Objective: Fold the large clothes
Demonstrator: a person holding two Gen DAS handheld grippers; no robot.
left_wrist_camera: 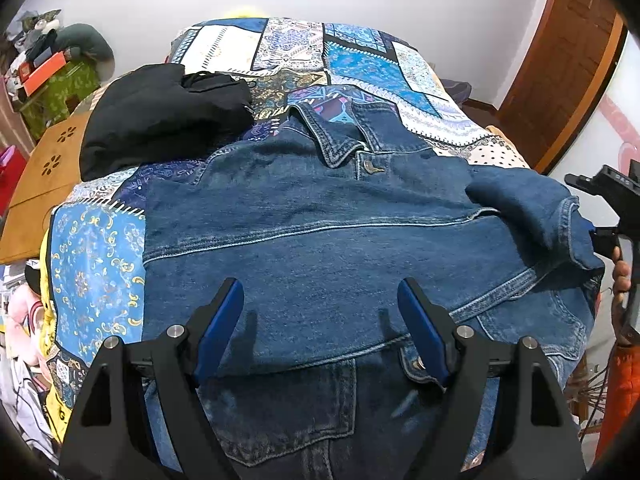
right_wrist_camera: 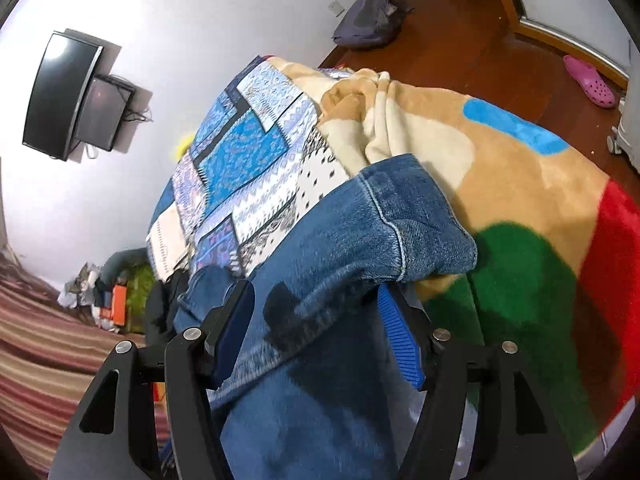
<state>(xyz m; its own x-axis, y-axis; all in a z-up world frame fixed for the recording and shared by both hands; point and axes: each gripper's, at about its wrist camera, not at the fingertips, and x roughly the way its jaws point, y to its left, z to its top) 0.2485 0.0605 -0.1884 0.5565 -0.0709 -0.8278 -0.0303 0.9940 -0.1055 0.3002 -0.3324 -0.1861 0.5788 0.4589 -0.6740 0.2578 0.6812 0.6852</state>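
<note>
A patchwork bedspread [left_wrist_camera: 352, 64] covers the bed, a wall-mounted screen [right_wrist_camera: 60, 96] and pink clog [right_wrist_camera: 590, 82] nearby.

Blue denim over blue patchwork.

Faded mid-blue jacket [left_wrist_camera: 320, 240] with paler stitching and a brass button; darker indigo inside collar. Patchwork bedcover [left_wrist_camera: 96, 264] in cobalt, turquoise, white and navy, with gold scrollwork, geometric bands and black-dotted cream squares. Plain black garment [left_wrist_camera: 160, 120]. Tan fleece blanket [right_wrist_camera: 520, 200] with cream, bright blue, green and red patches. Black grippers, blue ribbed pads on fingers [right_wrist_camera: 400, 340]. Pink clog [right_wrist_camera: 588, 82] on red-brown floor [right_wrist_camera: 460, 32]. White wall [right_wrist_camera: 180, 20], black screen [right_wrist_camera: 60, 92]. Maroon-and-beige striped cloth [right_wrist_camera: 48, 340] at left.
</note>
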